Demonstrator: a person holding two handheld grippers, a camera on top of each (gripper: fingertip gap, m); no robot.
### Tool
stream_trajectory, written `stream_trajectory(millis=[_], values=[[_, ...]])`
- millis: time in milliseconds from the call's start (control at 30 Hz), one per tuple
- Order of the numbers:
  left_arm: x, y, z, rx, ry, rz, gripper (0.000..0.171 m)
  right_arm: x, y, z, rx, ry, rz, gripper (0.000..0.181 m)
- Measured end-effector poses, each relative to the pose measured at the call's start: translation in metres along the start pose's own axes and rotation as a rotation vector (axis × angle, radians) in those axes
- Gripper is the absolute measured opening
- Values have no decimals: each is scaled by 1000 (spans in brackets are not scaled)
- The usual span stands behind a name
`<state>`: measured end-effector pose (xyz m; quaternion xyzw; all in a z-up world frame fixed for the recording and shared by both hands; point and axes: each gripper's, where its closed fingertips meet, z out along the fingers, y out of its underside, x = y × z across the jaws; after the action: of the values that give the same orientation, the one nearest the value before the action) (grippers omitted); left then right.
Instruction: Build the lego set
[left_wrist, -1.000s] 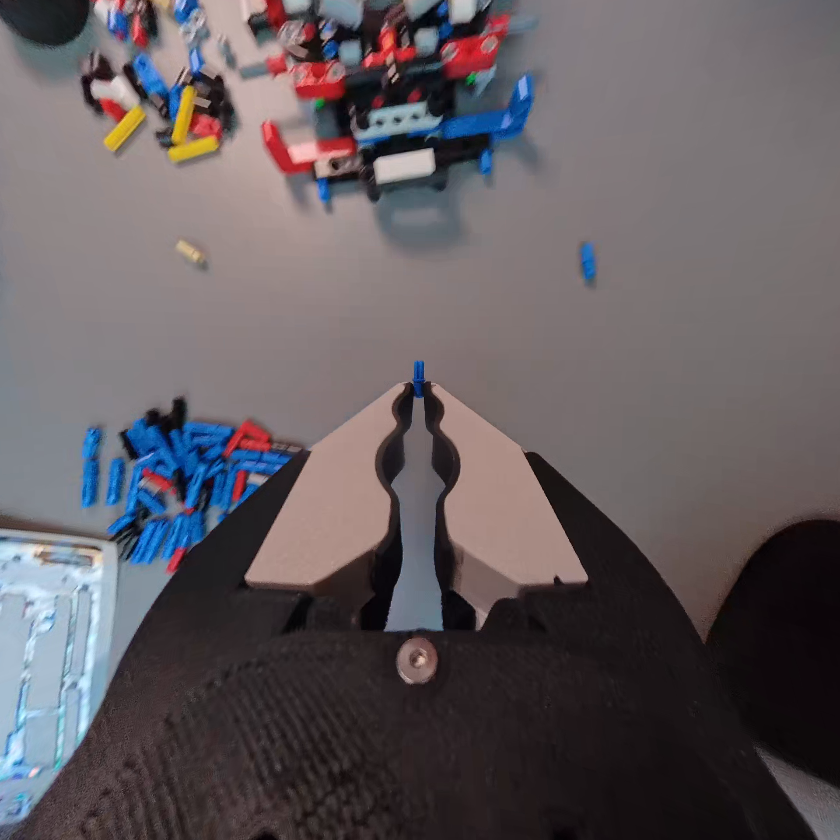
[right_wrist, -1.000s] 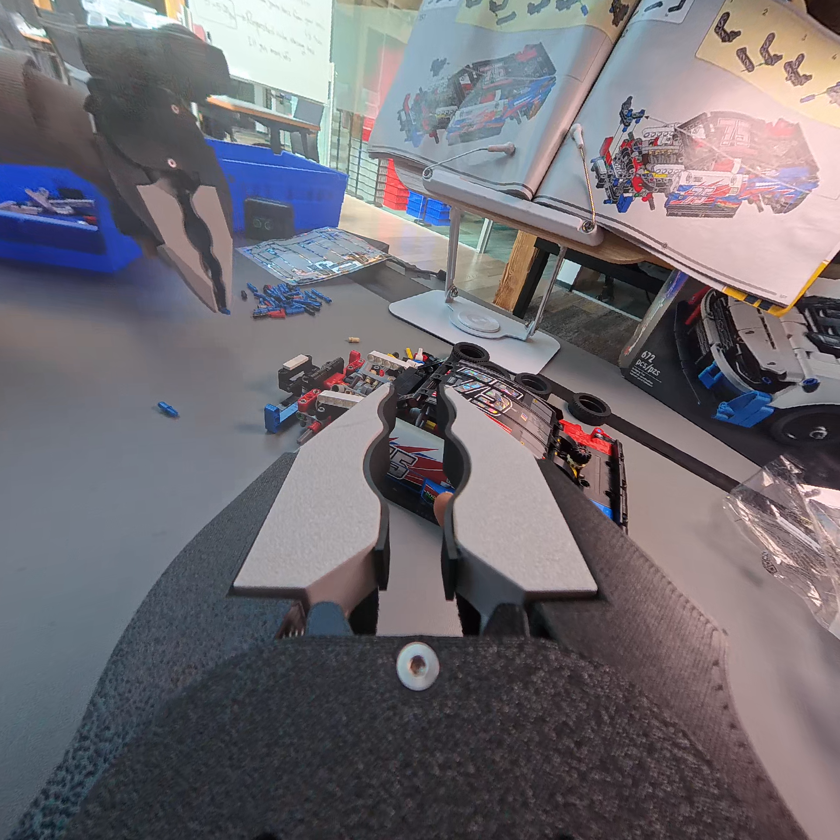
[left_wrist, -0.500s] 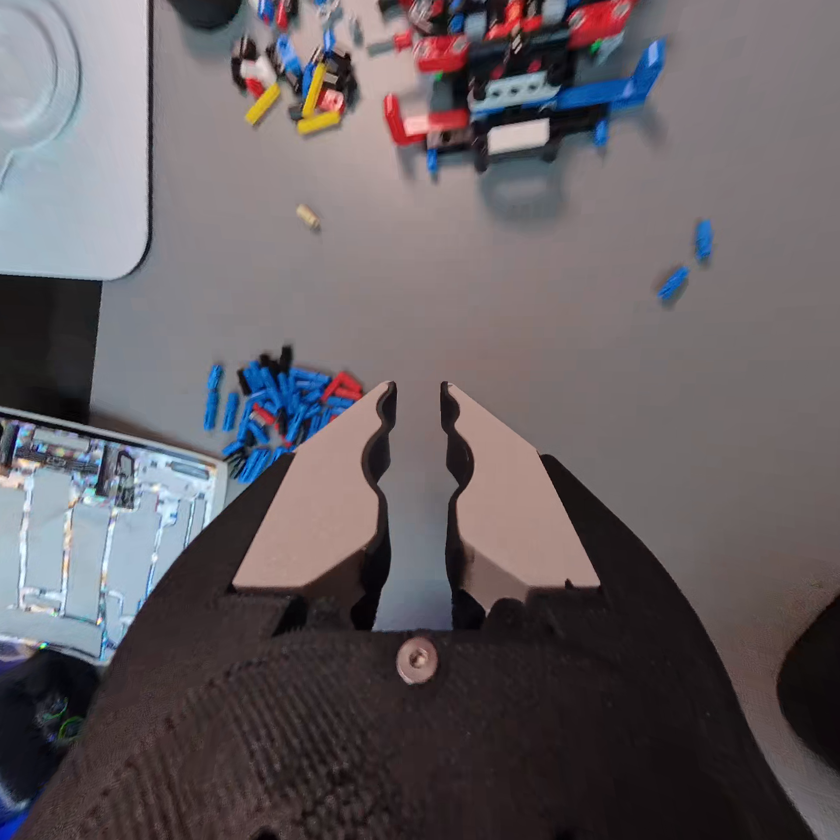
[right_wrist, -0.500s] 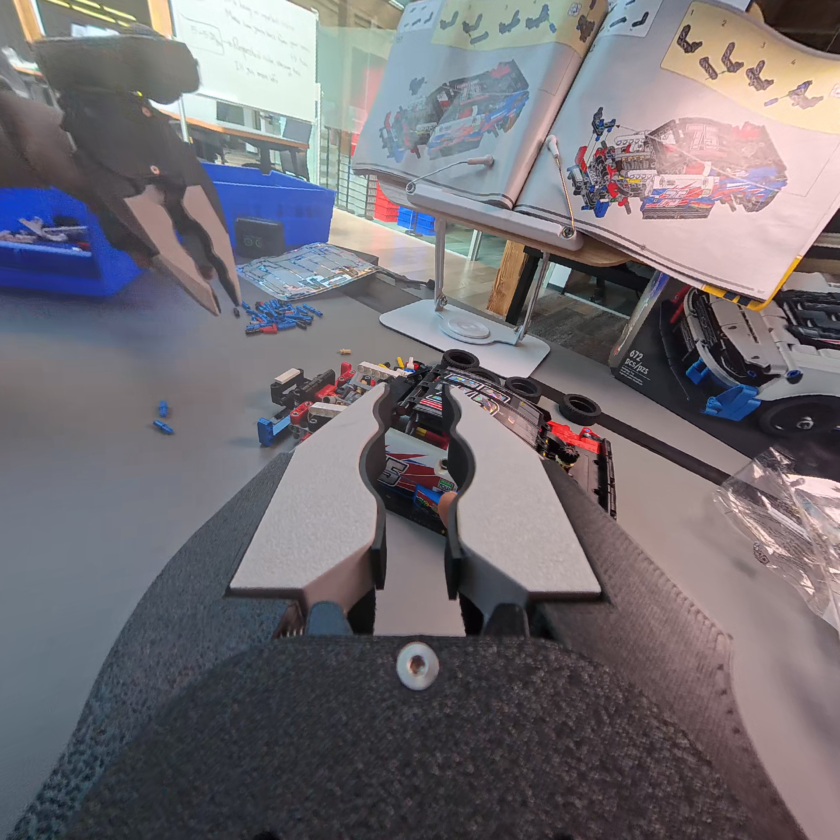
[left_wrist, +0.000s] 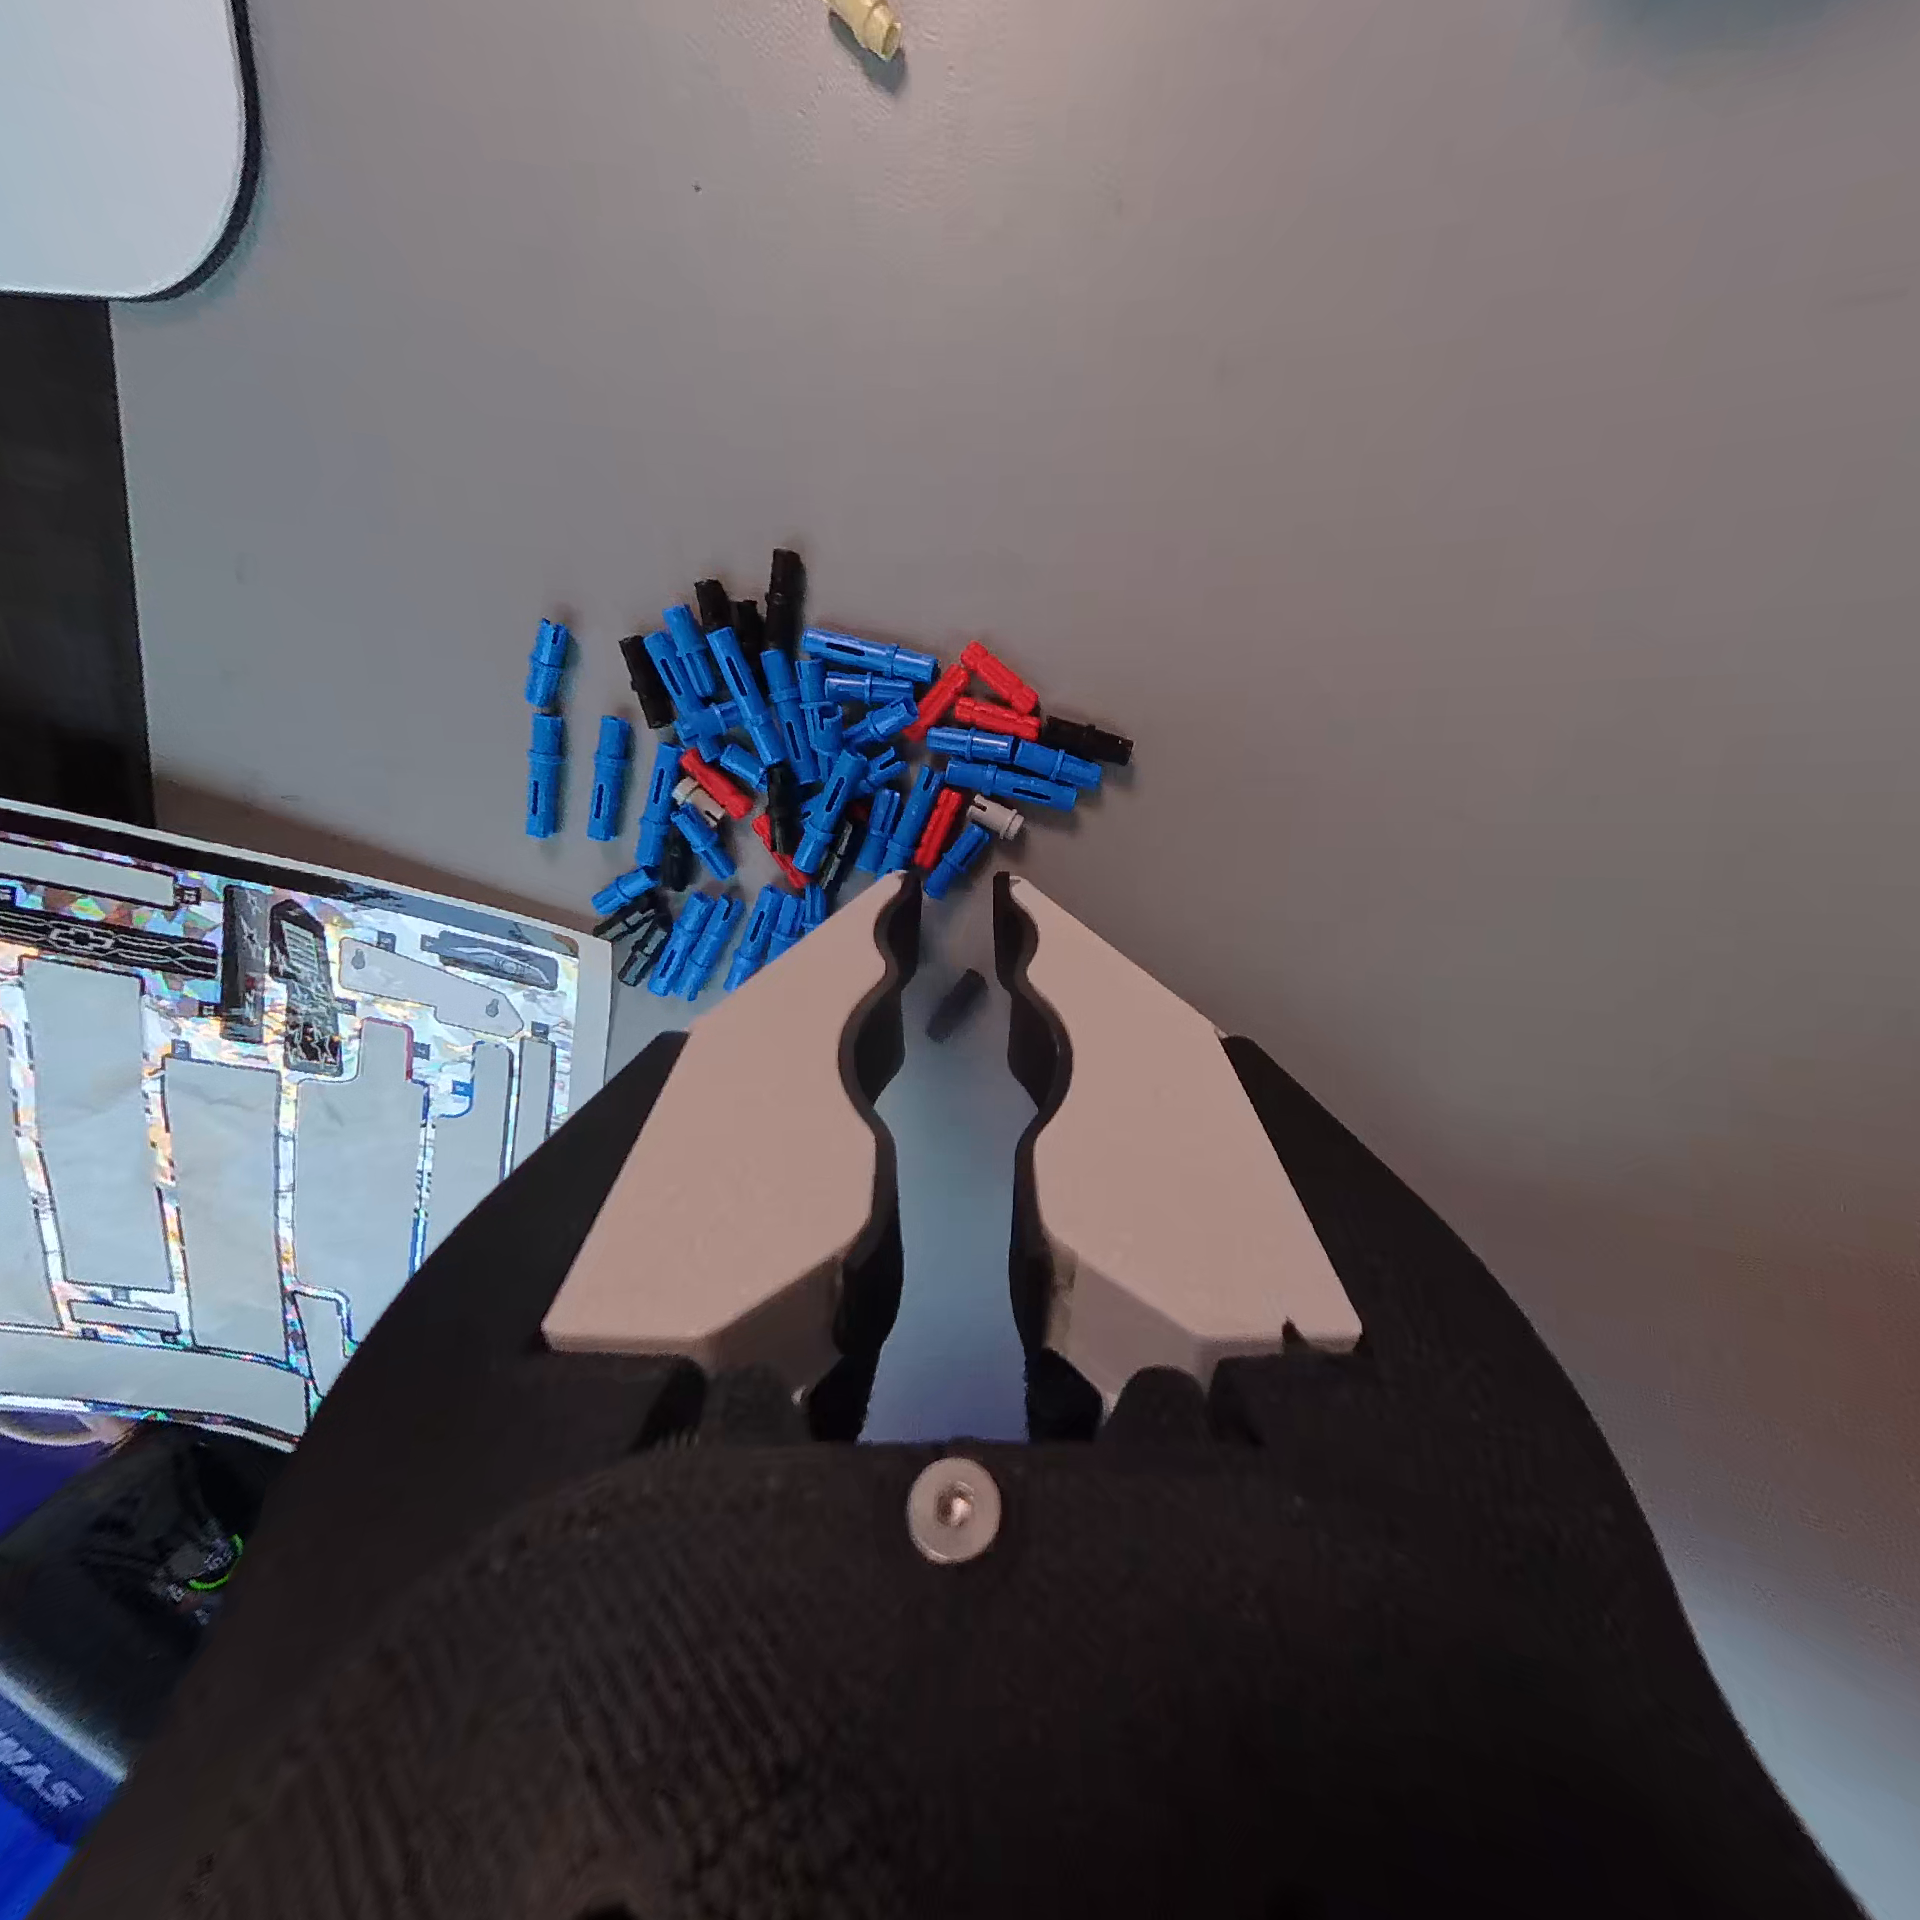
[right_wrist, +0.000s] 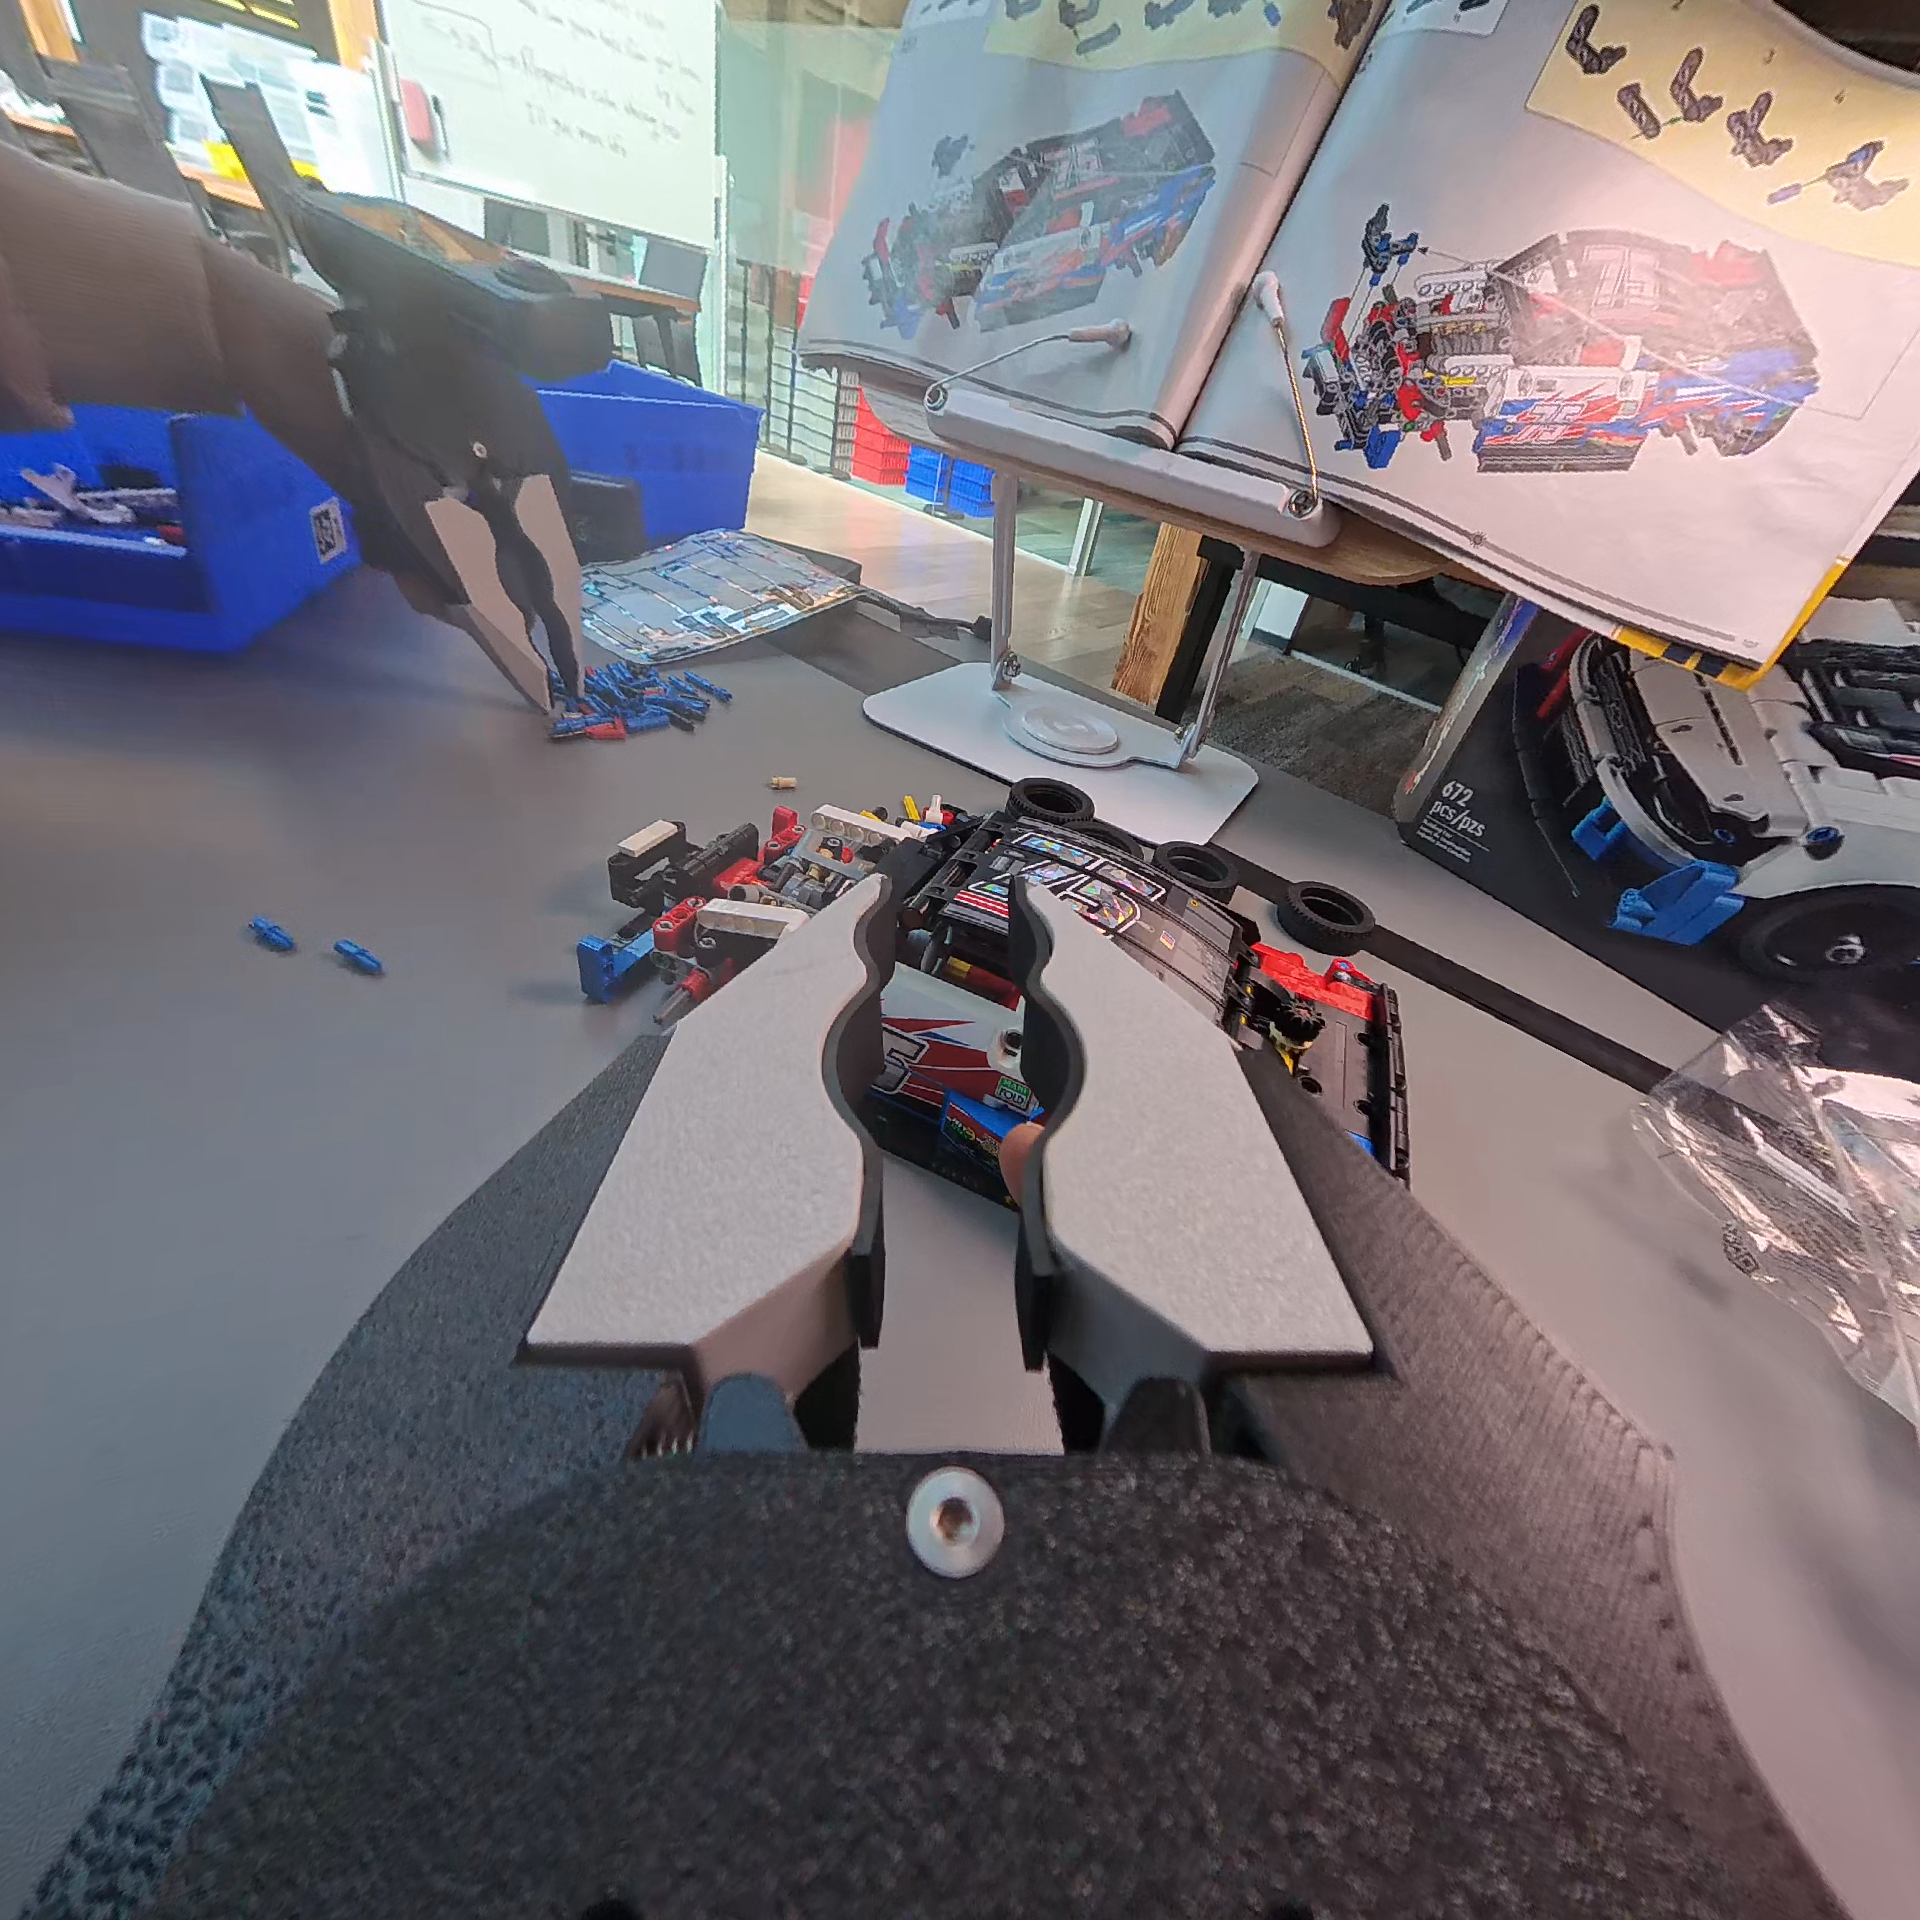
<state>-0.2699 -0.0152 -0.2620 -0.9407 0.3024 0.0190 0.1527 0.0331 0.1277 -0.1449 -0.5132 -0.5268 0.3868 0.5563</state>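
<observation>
Lego pins, blue with some red and black, lie heaped on the grey counter, and your left tongs sit spread and empty with their tips at the near edge of that heap; one dark pin lies on the counter between the fingers. These pins are tiny, light, hard and smooth, so they will likely roll or squirt sideways if you squeeze them near an end. Take one across its middle, on the collar, and choose a pin at the fringe, clear of its neighbours. Your right tongs are also spread, holding nothing, poised just above the half-built car beside a scatter of loose parts. That car is rigid but likely comes apart under side loads, so take hold of its solid frame rather than the stickered panels.
</observation>
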Motion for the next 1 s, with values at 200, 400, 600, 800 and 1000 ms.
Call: stream_trajectory(millis=[200, 400, 600, 800, 1000], values=[[3, -3, 1, 7, 17, 9, 7, 0, 2, 1, -6, -2, 2, 19], [16, -6, -3, 20, 38, -9, 6, 0, 2, 1, -6, -1, -2, 18], [93, -58, -35, 211, 80, -15, 1, 0, 0, 1, 1, -4, 6, 18], [155, -79, -5, 224, 88, -49, 0, -6, 0, 2, -2, -15, -14, 18], [165, -85, 0, 267, 50, -110, 0, -9, -3, 1, 7, -11, -7, 17]])
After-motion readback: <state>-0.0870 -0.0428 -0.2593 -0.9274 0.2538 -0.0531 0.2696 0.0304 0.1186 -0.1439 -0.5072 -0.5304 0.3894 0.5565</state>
